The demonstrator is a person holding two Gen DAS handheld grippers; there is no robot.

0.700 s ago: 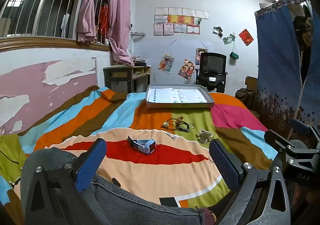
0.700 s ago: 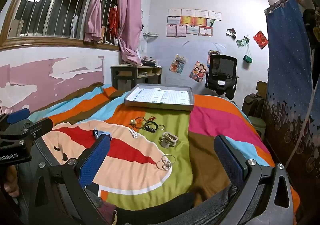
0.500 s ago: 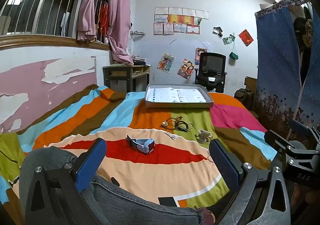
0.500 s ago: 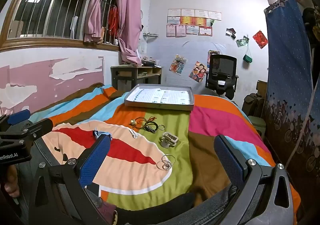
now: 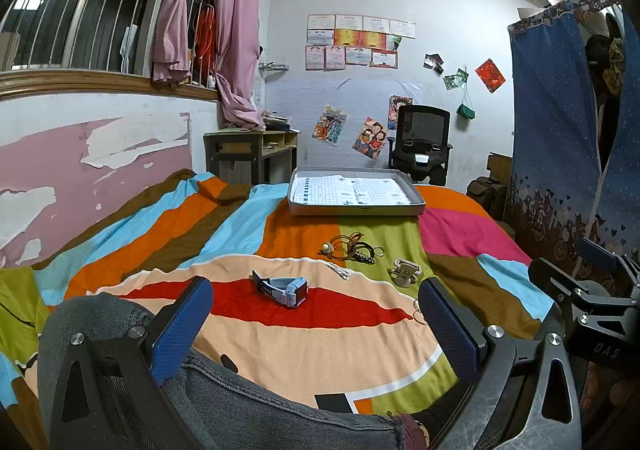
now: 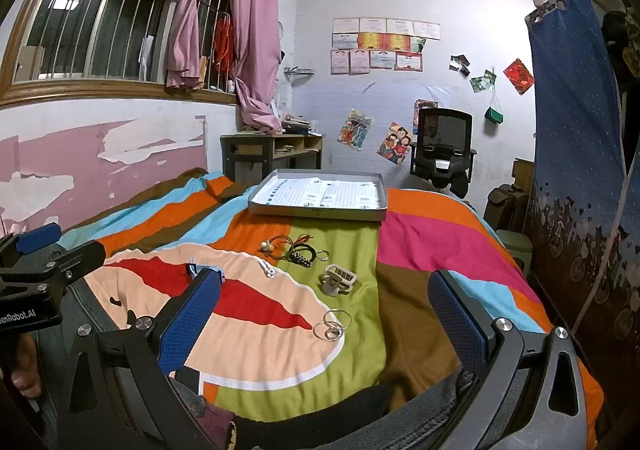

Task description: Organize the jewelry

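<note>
A grey shallow tray (image 5: 356, 207) (image 6: 318, 212) lined with grid paper lies at the far end of the striped bedspread. In front of it are a tangle of cords and key rings (image 5: 354, 248) (image 6: 296, 246), a beige hair claw (image 5: 406, 274) (image 6: 336, 281), a small white clip (image 5: 340, 271) (image 6: 267, 269) and a light blue watch (image 5: 286, 288). Two silver rings (image 6: 332, 324) lie nearest the right gripper. My left gripper (image 5: 316, 326) and right gripper (image 6: 324, 324) both stand open and empty, low over a person's grey-trousered knees, well short of the jewelry.
The bed runs along a peeling pink wall on the left. Beyond the tray stand a wooden desk (image 5: 250, 154) and a black office chair (image 5: 420, 148). A blue curtain (image 5: 560, 154) hangs at the right. Each gripper shows in the other's view.
Both views have shifted only very slightly; the objects on the bed lie where they were and both grippers stay open.
</note>
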